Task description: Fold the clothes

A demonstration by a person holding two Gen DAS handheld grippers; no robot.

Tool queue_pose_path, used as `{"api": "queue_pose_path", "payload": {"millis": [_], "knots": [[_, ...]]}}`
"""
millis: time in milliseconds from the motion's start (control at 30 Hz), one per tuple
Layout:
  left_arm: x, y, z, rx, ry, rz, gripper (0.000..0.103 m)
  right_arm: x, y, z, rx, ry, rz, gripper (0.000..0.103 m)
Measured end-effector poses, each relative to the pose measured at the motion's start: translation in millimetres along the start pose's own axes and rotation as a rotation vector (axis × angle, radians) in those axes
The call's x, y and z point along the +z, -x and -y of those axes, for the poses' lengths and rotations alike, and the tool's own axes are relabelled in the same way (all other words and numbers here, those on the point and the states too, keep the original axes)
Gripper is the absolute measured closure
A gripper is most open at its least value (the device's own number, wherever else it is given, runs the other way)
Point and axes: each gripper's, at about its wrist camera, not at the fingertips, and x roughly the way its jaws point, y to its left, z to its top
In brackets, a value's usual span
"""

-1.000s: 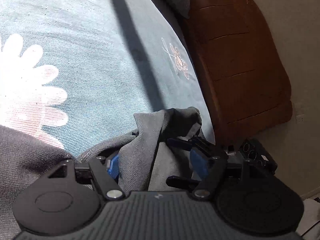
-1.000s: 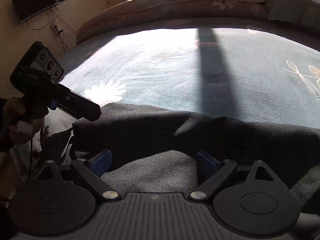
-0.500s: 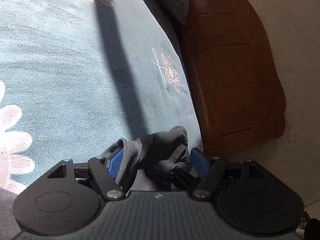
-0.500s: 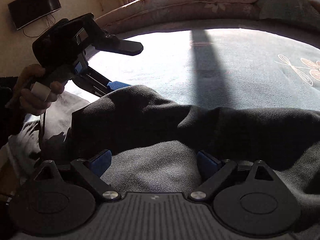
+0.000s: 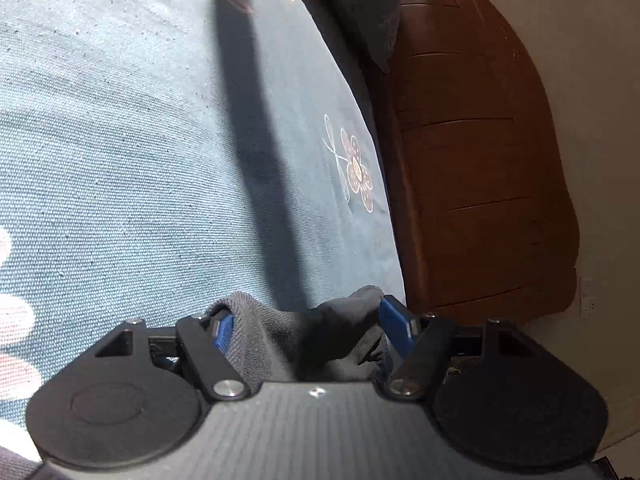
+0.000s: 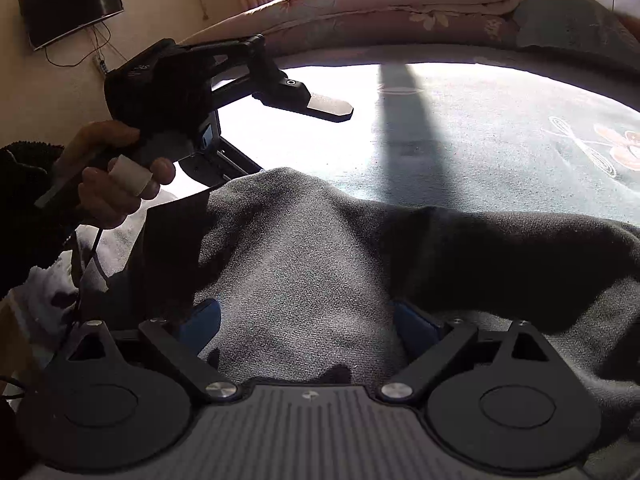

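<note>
A grey garment (image 6: 300, 248) lies crumpled on the blue flowered bed cover (image 6: 500, 152). In the right wrist view my left gripper (image 6: 280, 136) hovers at the upper left, held by a hand (image 6: 116, 184). Its upper finger is bare and the garment's raised edge hangs over the lower one. The left wrist view shows a bunch of the garment (image 5: 272, 332) inside my left gripper (image 5: 304, 312), draped on the left pad, while the jaws are closing. My right gripper (image 6: 310, 316) rests low on the garment, pads wide apart with flat cloth between them.
A brown wooden bed end (image 5: 480, 160) runs along the bed's right side, with a dark pillow (image 5: 360, 8) at its top. A rolled quilt (image 6: 400, 12) lies along the far side. A wall screen (image 6: 72, 4) hangs at the left. White cloth (image 6: 48, 280) lies by the hand.
My left gripper rose and swung toward the middle of the bed, pulling the garment's edge up into a peak. Less cloth shows between its pads. The right gripper stayed put.
</note>
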Motion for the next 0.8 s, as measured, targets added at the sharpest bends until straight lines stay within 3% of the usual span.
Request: {"api": "queue_pose_path", "payload": {"millis": [167, 333, 400, 433, 500, 600, 633, 700, 800], "knots": [[-1, 43, 28, 0.14, -0.162, 0.095, 0.036, -2, 4, 9, -0.023, -0.022, 0.016, 0.006], [-17, 76, 68, 0.02, -0.275, 0.064, 0.026, 3, 16, 19, -0.058, -0.041, 0.053, 0.006], [-28, 65, 72, -0.046, -0.272, 0.022, 0.026, 9, 22, 26, -0.074, -0.037, 0.078, 0.006], [-35, 58, 70, -0.041, -0.263, 0.011, 0.026, 14, 24, 29, -0.081, -0.028, 0.09, 0.006], [-49, 45, 62, 0.001, -0.243, -0.003, 0.026, 23, 22, 36, -0.093, -0.004, 0.106, 0.006], [-52, 25, 38, 0.216, -0.237, 0.011, 0.028, 30, 9, 53, -0.128, 0.023, 0.112, 0.006], [-52, 24, 33, 0.237, -0.246, 0.018, 0.038, 30, 2, 63, -0.155, 0.009, 0.095, 0.006], [-54, 28, 29, 0.239, -0.26, 0.023, 0.036, 26, -11, 86, -0.203, -0.023, 0.059, 0.007], [-55, 35, 40, 0.256, -0.283, 0.011, 0.035, 28, -1, 88, -0.203, -0.021, 0.069, 0.007]]}}
